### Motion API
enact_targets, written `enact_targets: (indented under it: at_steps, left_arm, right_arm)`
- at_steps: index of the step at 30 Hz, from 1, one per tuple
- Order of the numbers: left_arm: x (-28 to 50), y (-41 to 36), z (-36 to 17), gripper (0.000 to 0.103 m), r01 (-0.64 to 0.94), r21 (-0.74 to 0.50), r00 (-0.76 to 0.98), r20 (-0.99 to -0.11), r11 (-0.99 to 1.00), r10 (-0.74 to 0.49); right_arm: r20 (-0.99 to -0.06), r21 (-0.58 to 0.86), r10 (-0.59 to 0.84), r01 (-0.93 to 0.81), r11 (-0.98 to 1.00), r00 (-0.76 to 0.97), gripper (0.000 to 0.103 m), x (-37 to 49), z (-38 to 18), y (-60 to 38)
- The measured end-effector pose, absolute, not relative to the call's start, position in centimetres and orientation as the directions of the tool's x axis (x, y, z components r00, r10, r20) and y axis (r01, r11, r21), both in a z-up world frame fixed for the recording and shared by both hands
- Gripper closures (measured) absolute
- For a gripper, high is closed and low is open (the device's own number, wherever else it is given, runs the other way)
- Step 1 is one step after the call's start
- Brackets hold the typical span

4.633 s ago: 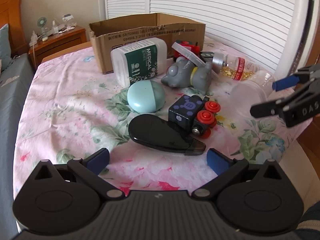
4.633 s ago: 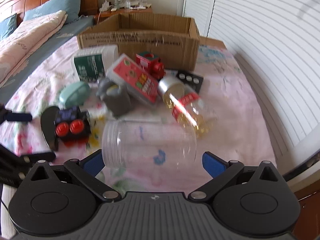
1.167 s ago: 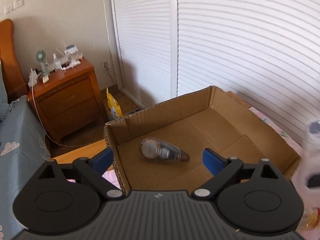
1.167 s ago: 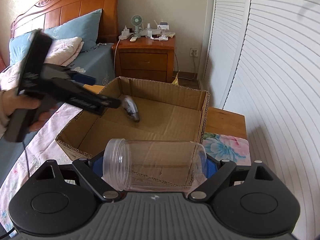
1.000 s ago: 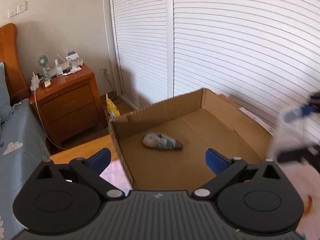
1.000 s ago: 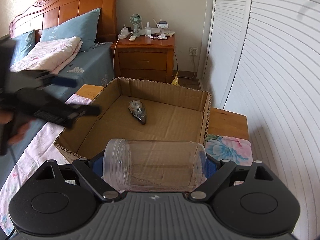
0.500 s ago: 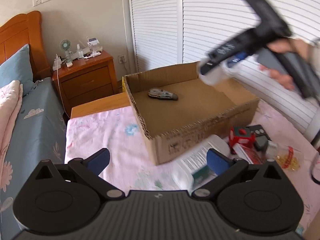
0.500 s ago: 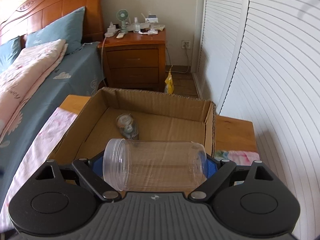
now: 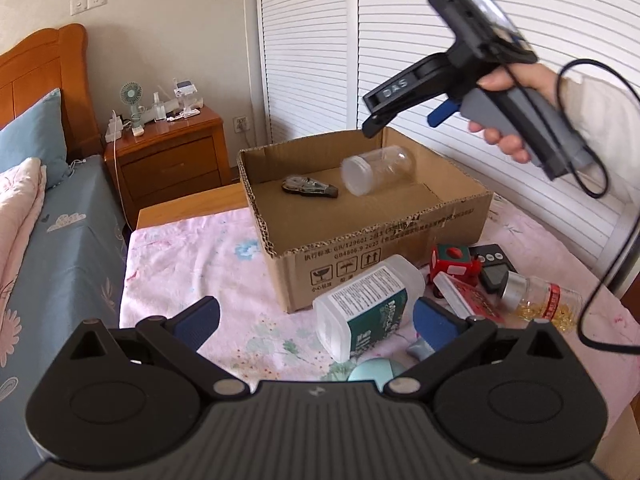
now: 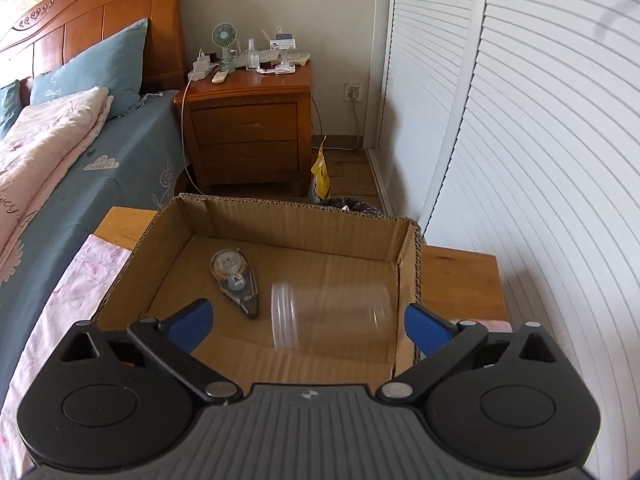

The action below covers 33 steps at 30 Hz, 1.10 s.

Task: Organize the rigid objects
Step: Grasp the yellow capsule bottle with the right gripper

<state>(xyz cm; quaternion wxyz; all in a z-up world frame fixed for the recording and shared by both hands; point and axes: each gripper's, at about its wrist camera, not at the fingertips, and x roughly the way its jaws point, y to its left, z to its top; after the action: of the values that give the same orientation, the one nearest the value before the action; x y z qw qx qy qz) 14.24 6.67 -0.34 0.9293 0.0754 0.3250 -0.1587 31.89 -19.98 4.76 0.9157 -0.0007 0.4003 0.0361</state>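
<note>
A clear plastic jar [image 10: 332, 316] lies on its side inside the open cardboard box [image 10: 288, 216], blurred, beside a correction tape dispenser [image 10: 236, 280]. My right gripper [image 10: 306, 326] is open above the box, empty. In the left wrist view the jar [image 9: 374, 170] and dispenser [image 9: 310, 188] sit in the box [image 9: 380, 256], with the right gripper [image 9: 376, 114] above. My left gripper [image 9: 316, 318] is open and empty, back over the table near a white medical bottle [image 9: 368, 306].
On the pink floral cloth [image 9: 192, 264] lie a red toy [image 9: 454, 262], a black remote [image 9: 494, 268], a bottle of yellow capsules [image 9: 540, 298] and a teal egg-shaped thing [image 9: 376, 370]. A wooden nightstand [image 10: 248, 128] and bed [image 10: 60, 160] stand beyond; louvred doors are on the right.
My right gripper has opened and let go of the clear jar, which has dropped into the box. My left gripper has drawn back from the box, open and empty.
</note>
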Motion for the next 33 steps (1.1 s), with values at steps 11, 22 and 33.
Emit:
enact_targets:
  at_steps: [11, 22, 33]
  left_arm:
    - [11.2, 5.9, -0.5, 0.001, 0.348, 0.025, 0.734, -0.629, 0.937, -0.256]
    - [8.2, 4.9, -2.0, 0.001, 0.344, 0.052, 0.709, -0.669, 0.938, -0.223]
    - [6.7, 4.2, -2.1, 0.001, 0.356, 0.075, 0.709, -0.67, 0.932, -0.217]
  right_arm:
    - [-0.721, 0.072, 0.065, -0.018, 0.997, 0.69, 0.0, 22.2, 4.5, -21.2]
    - [-0.81, 0.115, -0.007, 0.17, 0.979, 0.587, 0.0, 15.7, -2.1, -22.8]
    - [-0.856, 0.098, -0.034, 0.228, 0.969, 0.515, 0.0, 15.2, -5.2, -22.8]
